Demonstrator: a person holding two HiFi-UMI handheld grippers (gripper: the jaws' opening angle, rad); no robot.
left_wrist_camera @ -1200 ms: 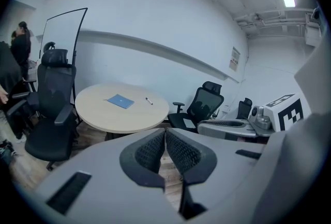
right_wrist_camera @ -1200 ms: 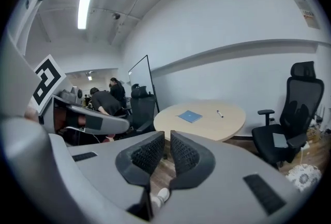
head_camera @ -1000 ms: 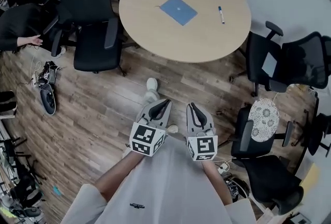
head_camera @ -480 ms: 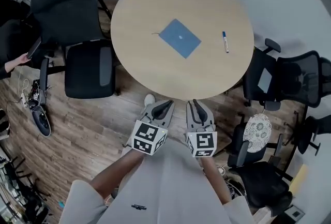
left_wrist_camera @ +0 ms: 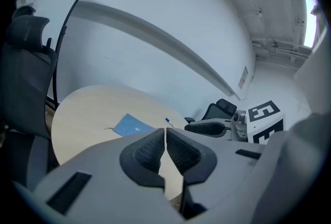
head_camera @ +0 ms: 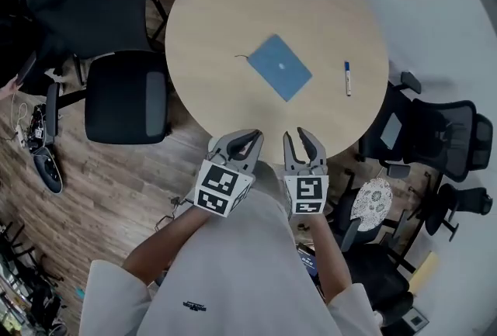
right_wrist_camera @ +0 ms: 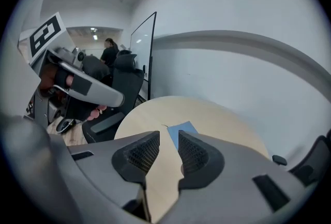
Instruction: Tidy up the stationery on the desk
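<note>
A round wooden table [head_camera: 225, 24] is seen among black office chairs [head_camera: 124, 94]. A blue notebook [head_camera: 279, 67] lies mid-table, with a pen [head_camera: 348, 78] well to its right. At the near edge, the left gripper [head_camera: 250, 140] is held closed and empty. The right gripper [head_camera: 299, 140] has just been opened, with nothing between its jaws.

Pen [head_camera: 348, 78] too small to read its print, blue notebook [head_camera: 281, 67] mark unclear, lower-right chair [head_camera: 392, 276] partly behind an arm [head_camera: 328, 251]

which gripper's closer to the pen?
Right. The right gripper, jaws just opened and empty, is at the table edge, down-left of the pen; the left gripper is further left.
</note>
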